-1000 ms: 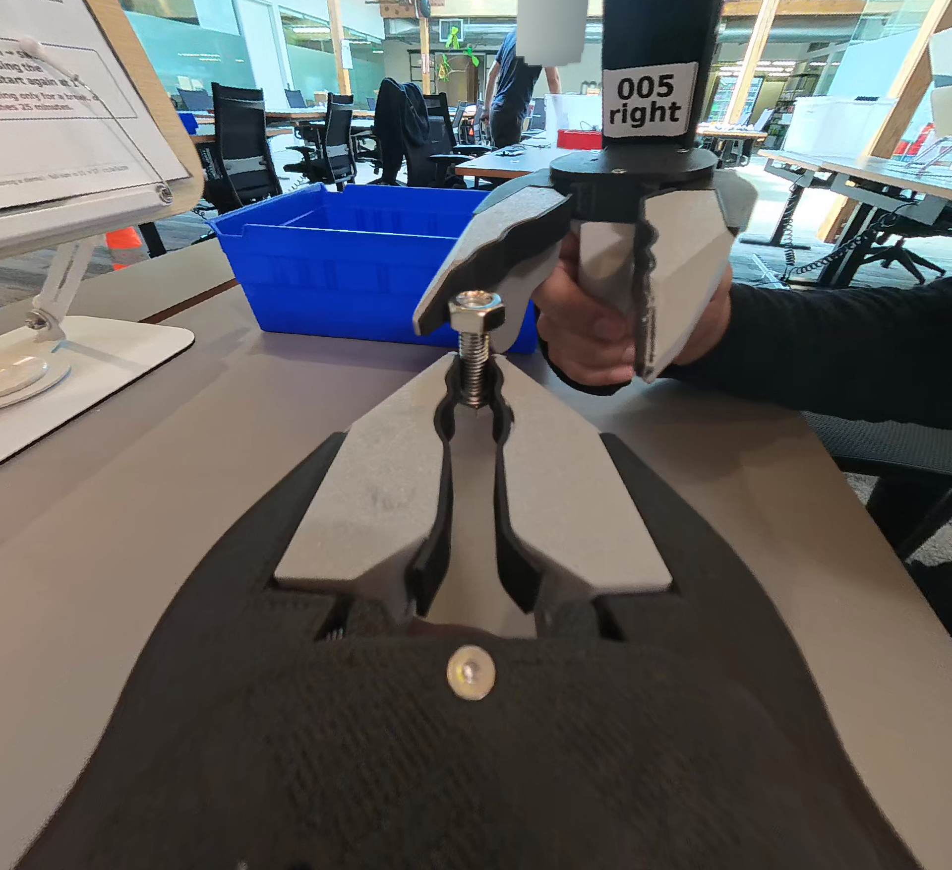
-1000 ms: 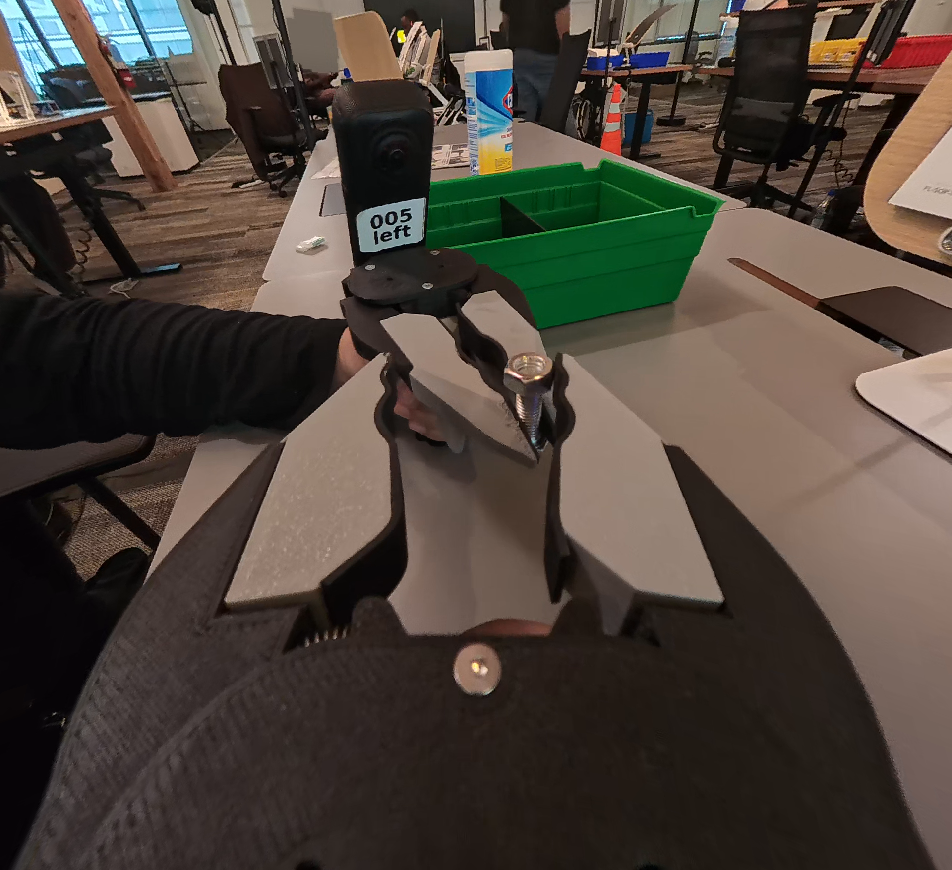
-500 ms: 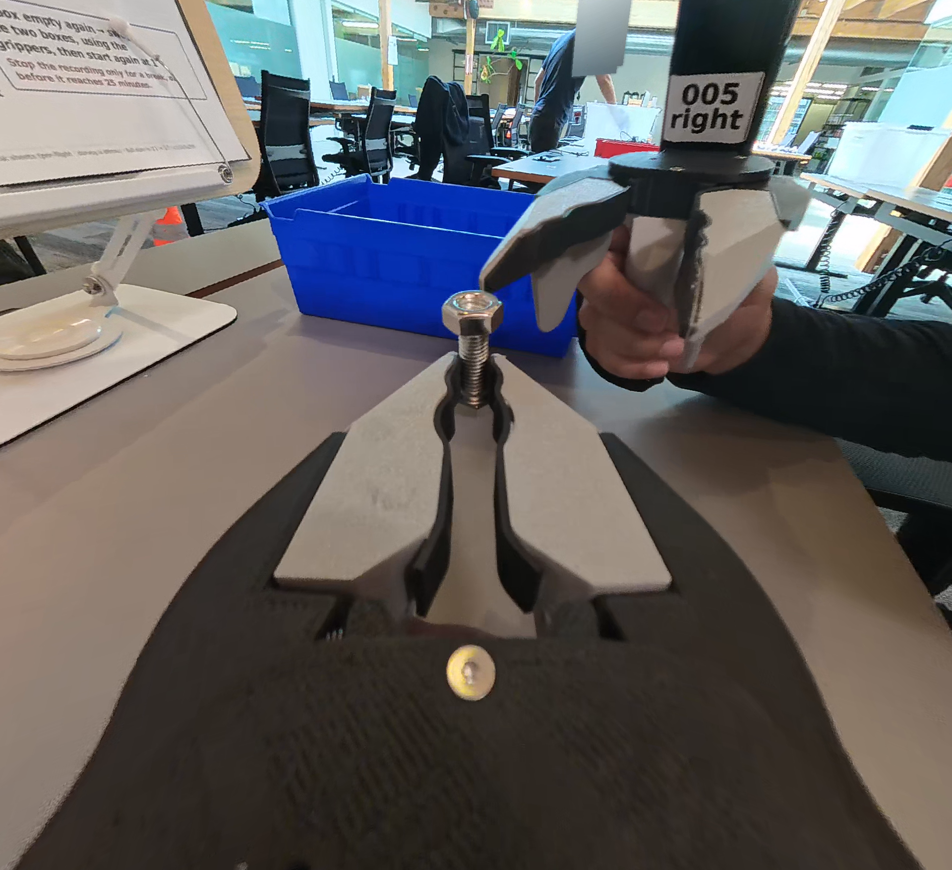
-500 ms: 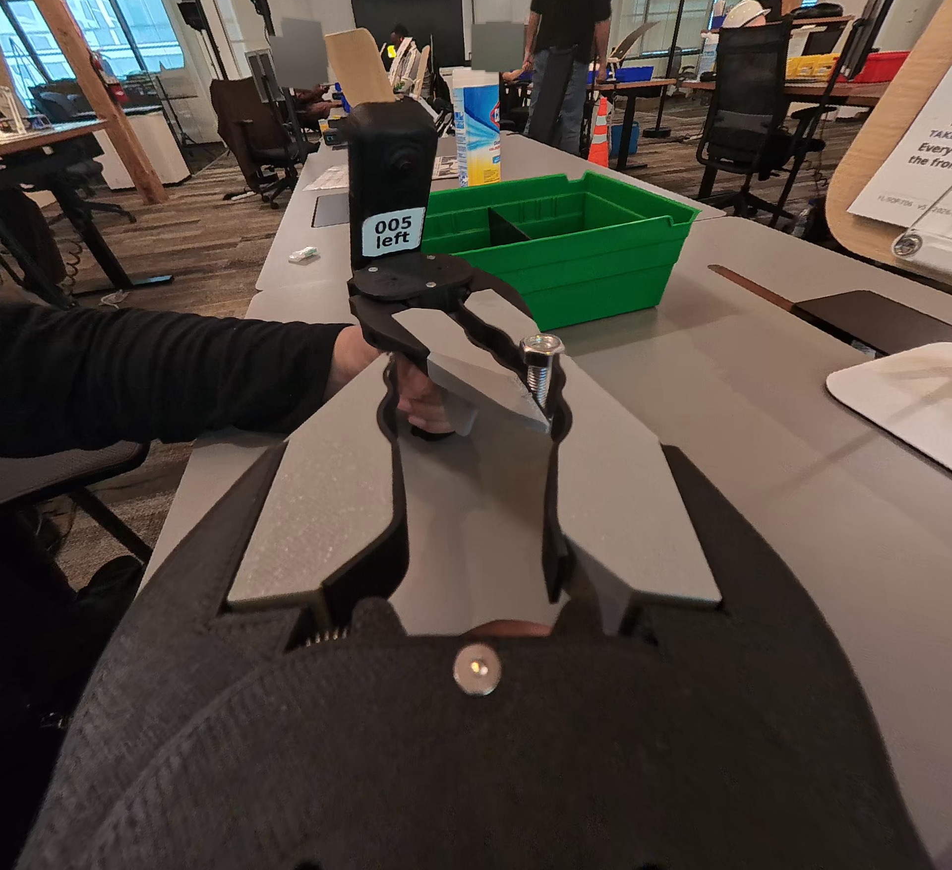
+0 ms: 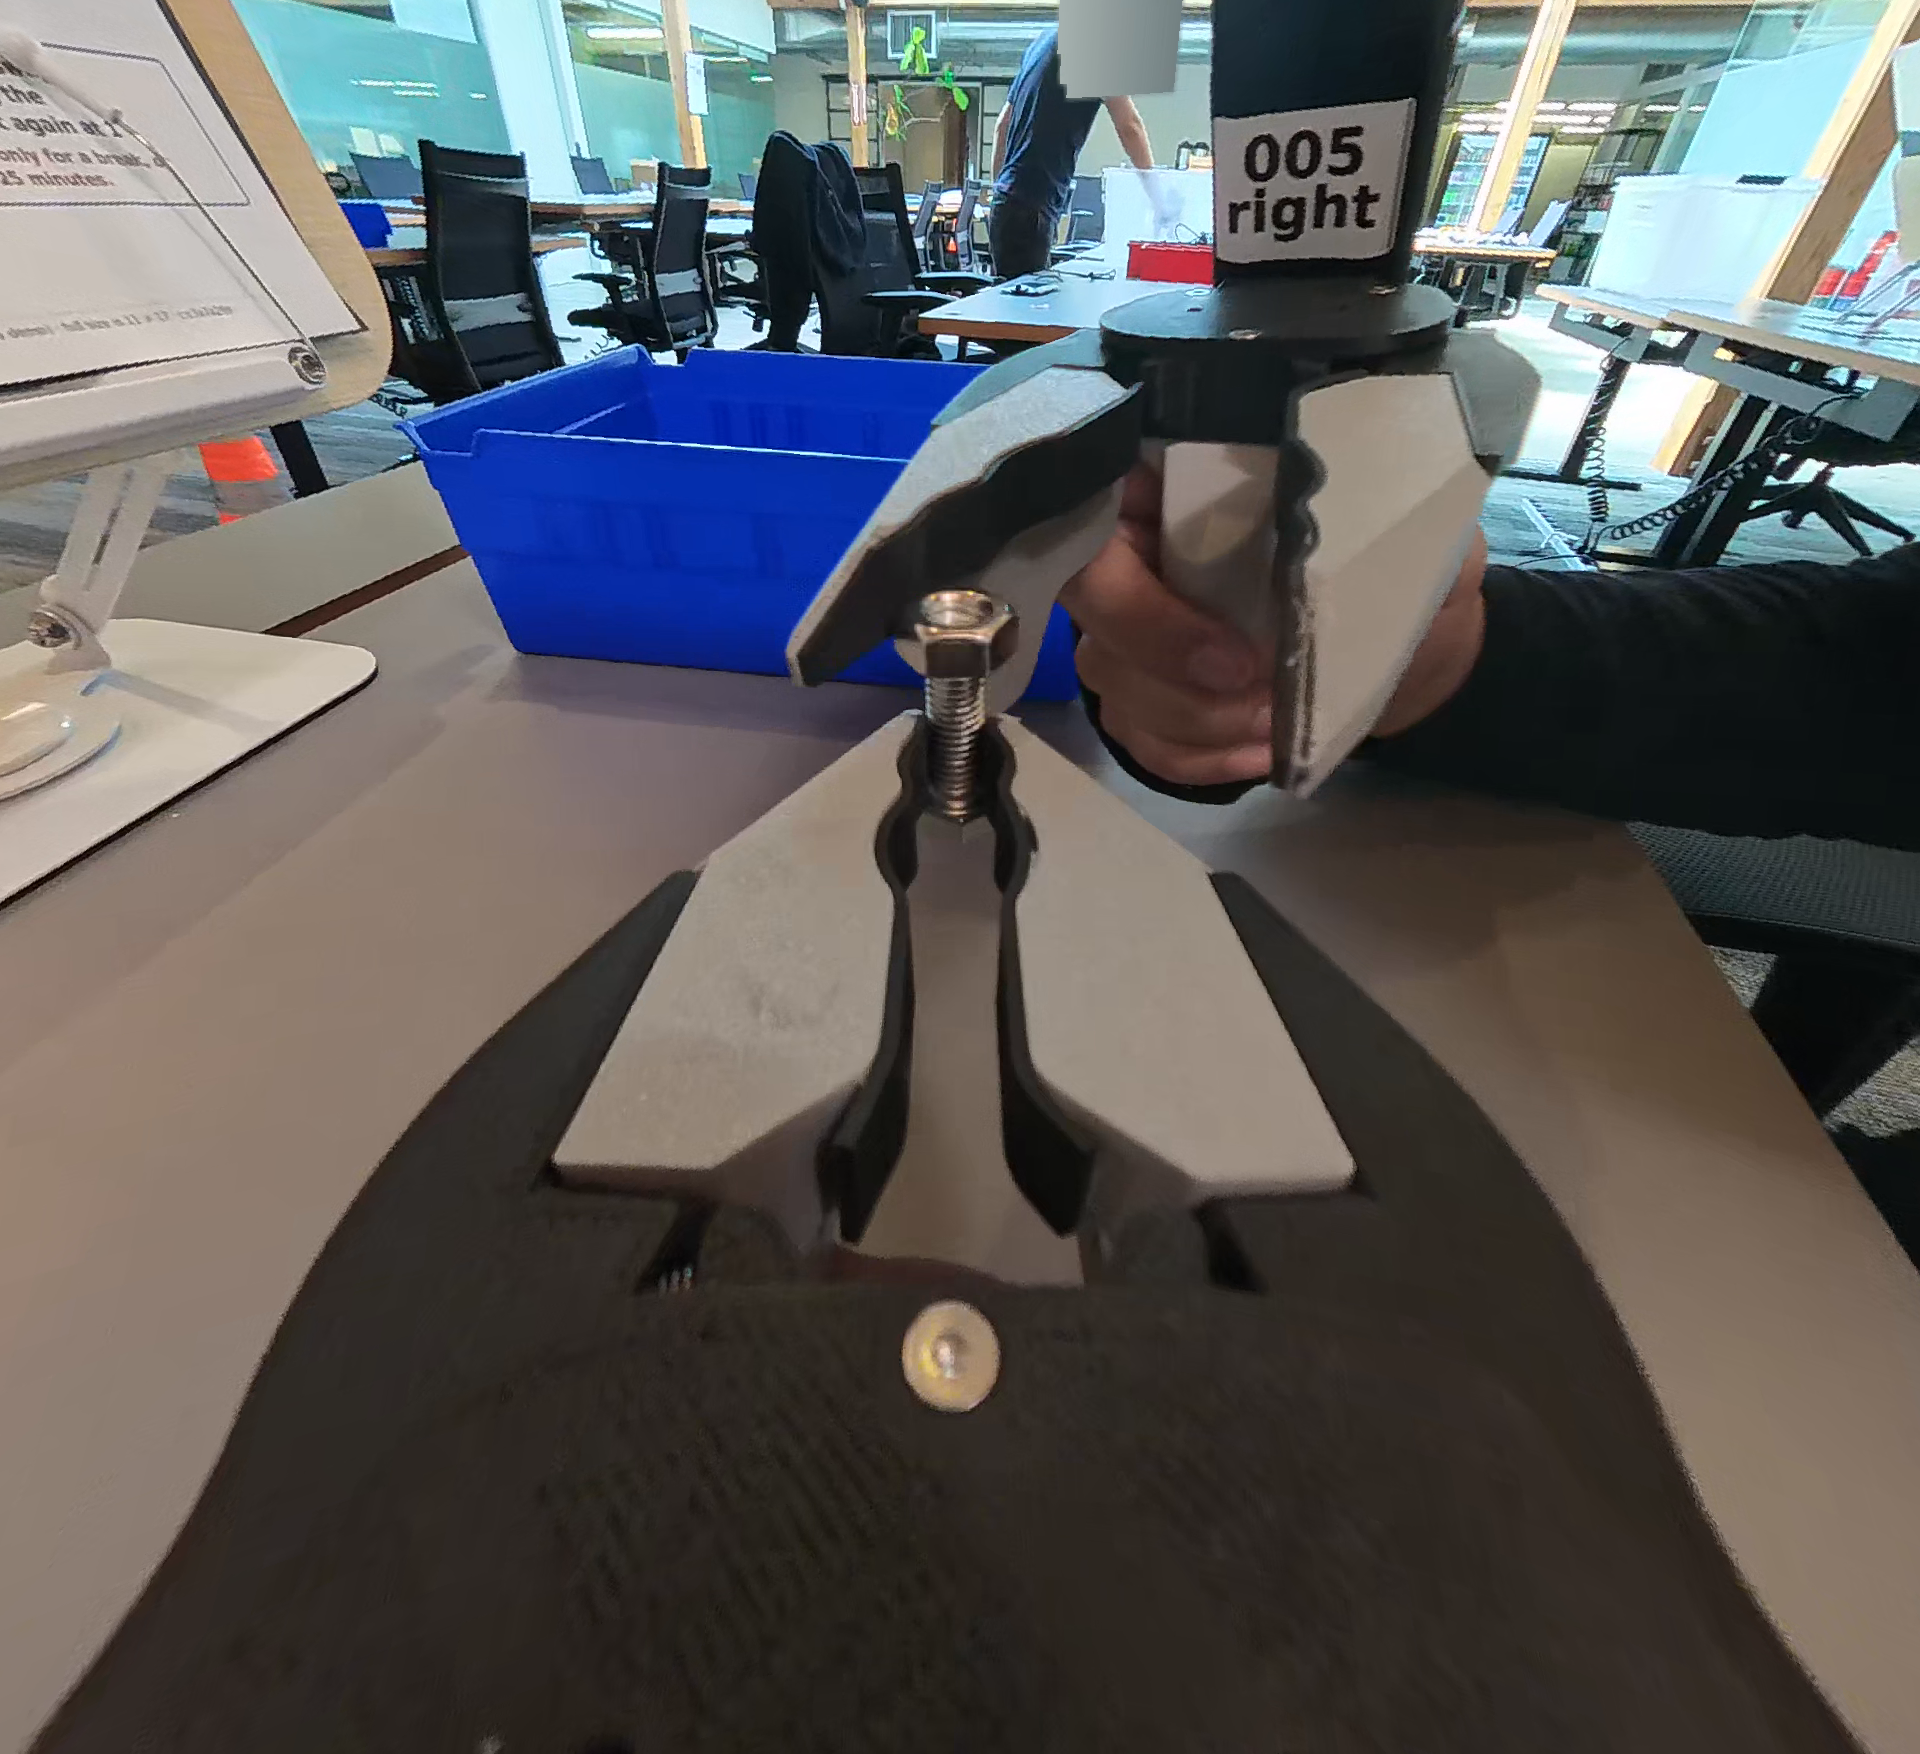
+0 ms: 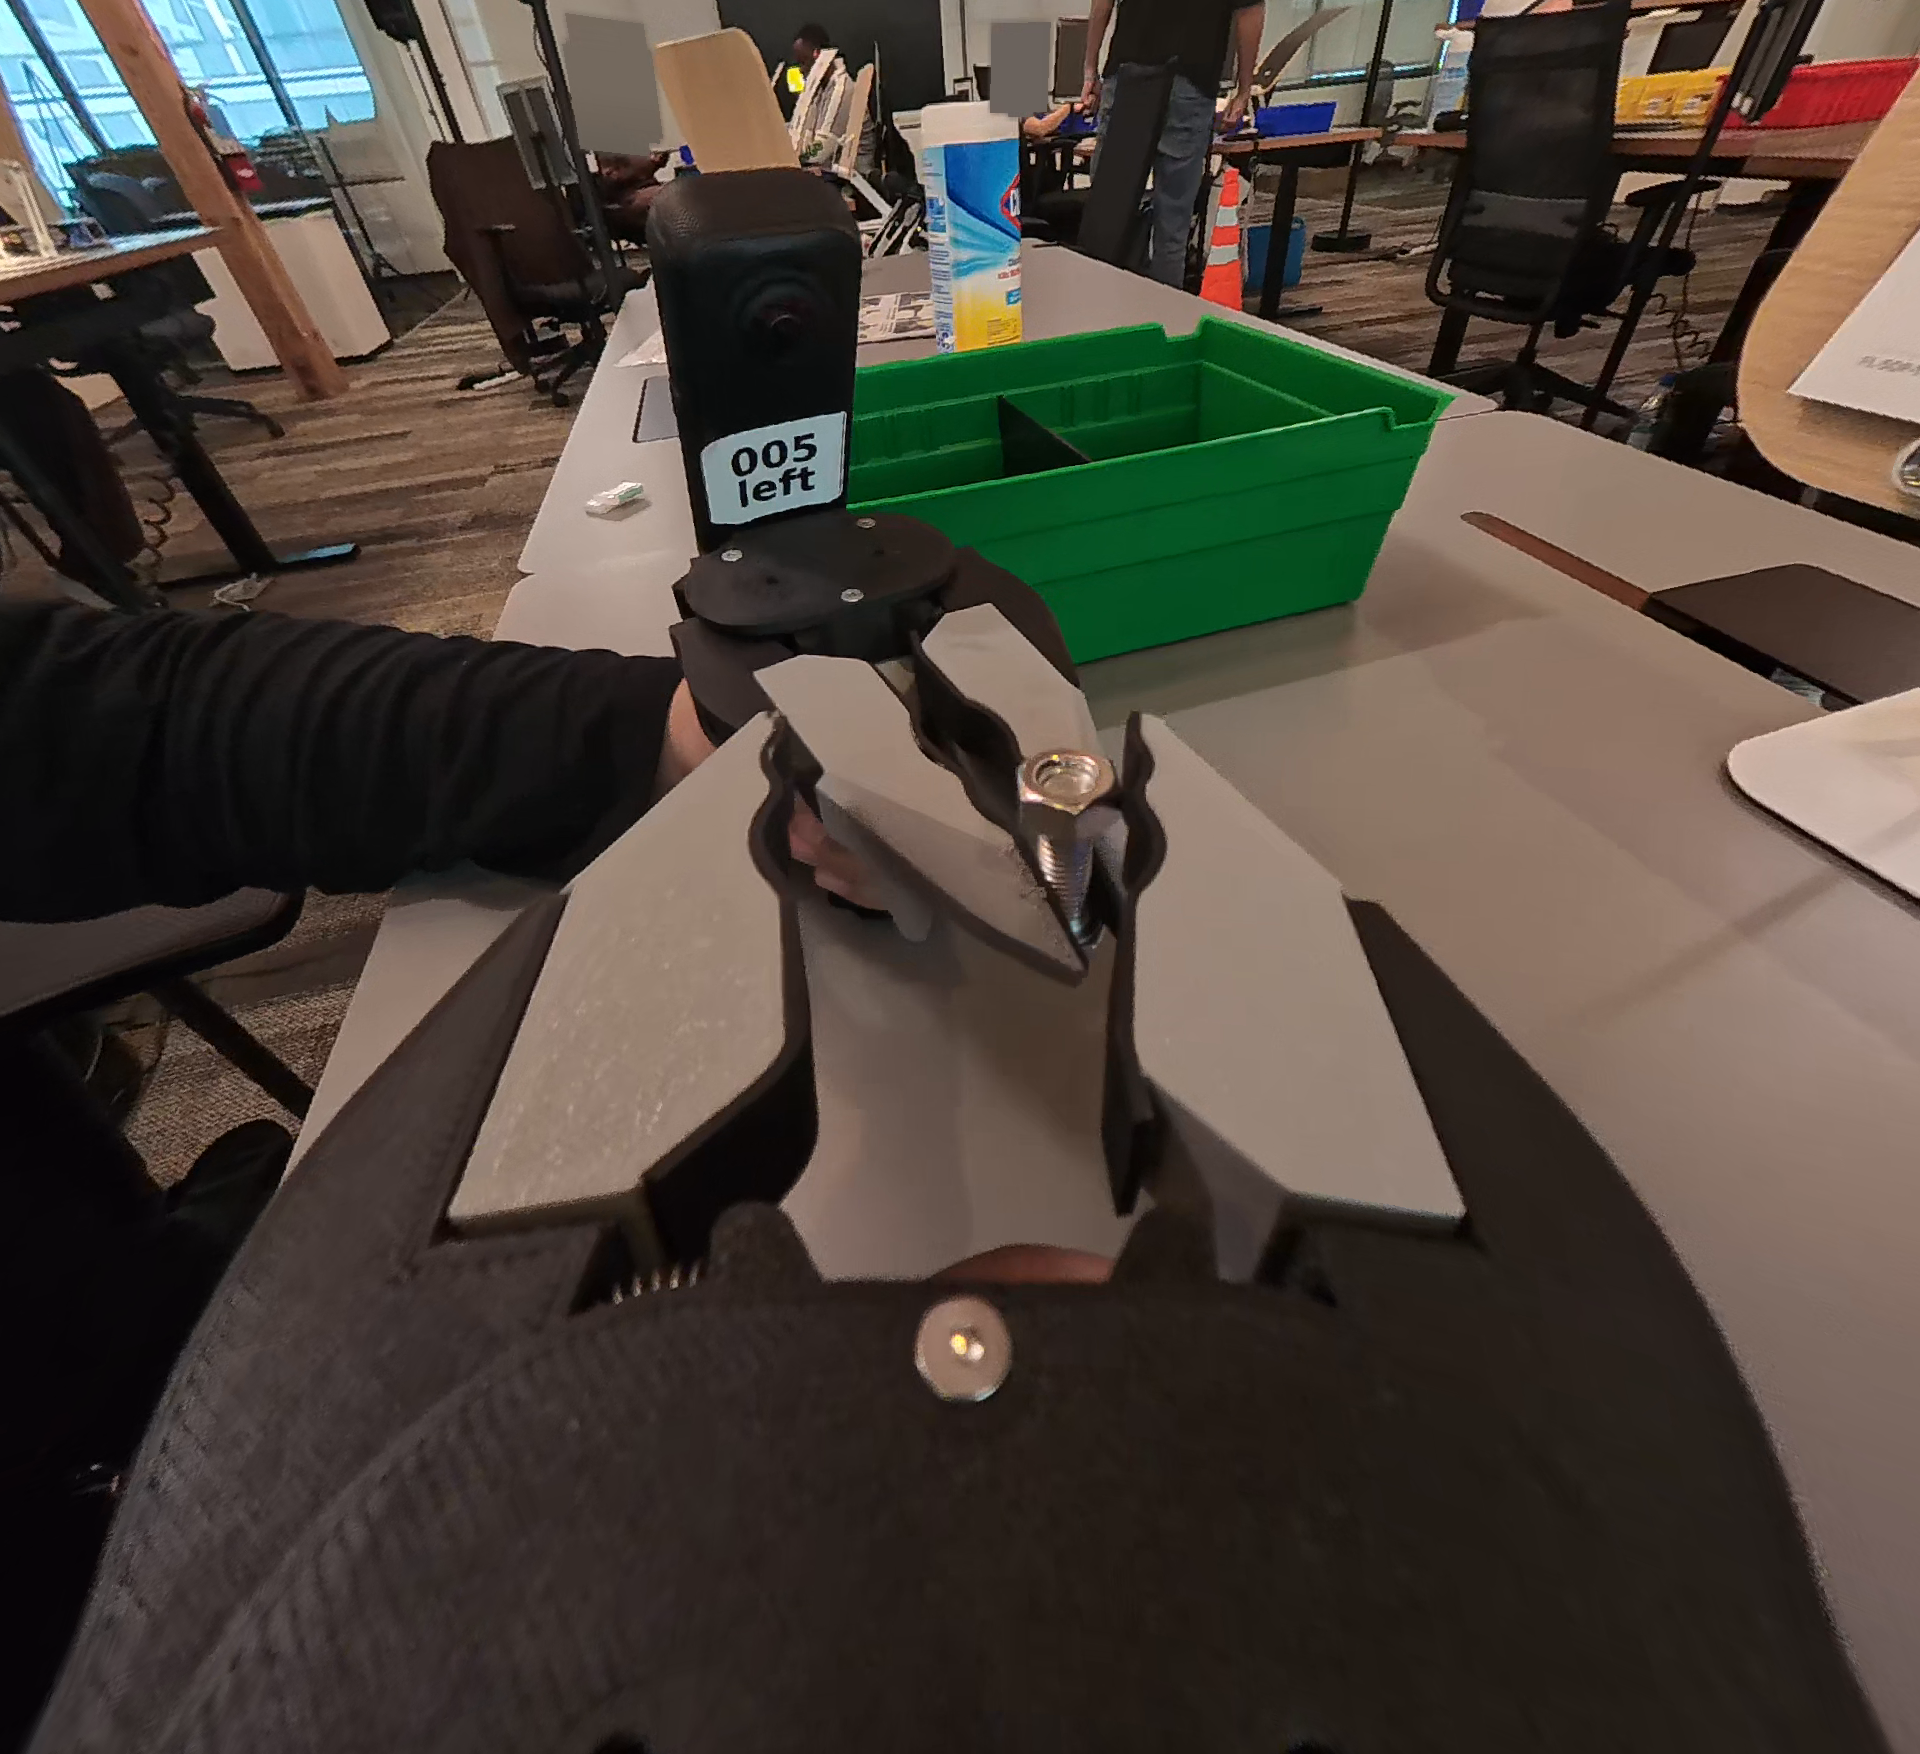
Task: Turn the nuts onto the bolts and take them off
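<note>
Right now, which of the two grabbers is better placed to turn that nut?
The right gripper, probably. Its jaws stand open with one fingertip already beside the nut. The left gripper is shut on the bolt, holding it upright, so it cannot turn anything.

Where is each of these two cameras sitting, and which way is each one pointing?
Left wrist view: sits on the left gripper, looks along its fingers past the upright bolt toward the blue bin; the right-hand sleeve shows.
Right wrist view: sits on the open right gripper, looks toward the green bin; the left-hand sleeve shows.
Shared: the bolt with its nut, both grippers, the grey table.
</note>
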Demonstrator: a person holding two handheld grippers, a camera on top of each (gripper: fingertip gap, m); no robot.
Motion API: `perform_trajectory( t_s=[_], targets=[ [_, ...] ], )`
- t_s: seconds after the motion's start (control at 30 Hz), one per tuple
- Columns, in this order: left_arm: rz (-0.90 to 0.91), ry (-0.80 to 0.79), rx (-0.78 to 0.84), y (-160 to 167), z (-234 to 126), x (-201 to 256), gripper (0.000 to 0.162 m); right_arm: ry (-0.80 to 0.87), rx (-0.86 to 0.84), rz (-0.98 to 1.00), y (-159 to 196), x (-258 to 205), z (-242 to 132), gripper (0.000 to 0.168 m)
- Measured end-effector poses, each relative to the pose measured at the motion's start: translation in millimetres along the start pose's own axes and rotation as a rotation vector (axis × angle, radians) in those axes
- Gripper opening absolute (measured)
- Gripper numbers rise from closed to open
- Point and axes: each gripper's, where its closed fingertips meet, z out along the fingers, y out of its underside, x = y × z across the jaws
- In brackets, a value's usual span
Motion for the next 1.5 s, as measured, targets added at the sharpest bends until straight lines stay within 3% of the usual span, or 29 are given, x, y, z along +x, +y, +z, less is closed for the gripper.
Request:
perform_trajectory(
  t_s=[0.5, 0.9, 1.1, 1.2, 1.5],
  targets=[
    [-0.097, -0.167, 0.018, -0.8, -13.8, -39.8, 0.006, 0.029, 0.020, -0.004, -5.6, 5.5, -8.7, 0.058],
    [0.005, 0.005, -0.013, 0.5, 2.3, 3.9, 0.006, 0.041, 0.001, 0.026, 1.2, 8.4, -1.9, 0.063],
    [-0.032, -0.132, 0.003, -2.5, -7.8, -26.3, 0.006, 0.052, 0.000, 0.009, -0.8, 7.6, -3.9, 0.065],
    [-0.122, -0.209, 0.033, -4.6, -17.3, -47.3, 0.006, 0.026, 0.012, 0.028, -3.0, 5.8, -7.2, 0.057],
    [-0.061, -0.086, 0.000, -1.1, -4.0, -18.5, 0.006, 0.079, 0.016, 0.060, -1.3, 17.8, -7.8, 0.061]
  ],
)
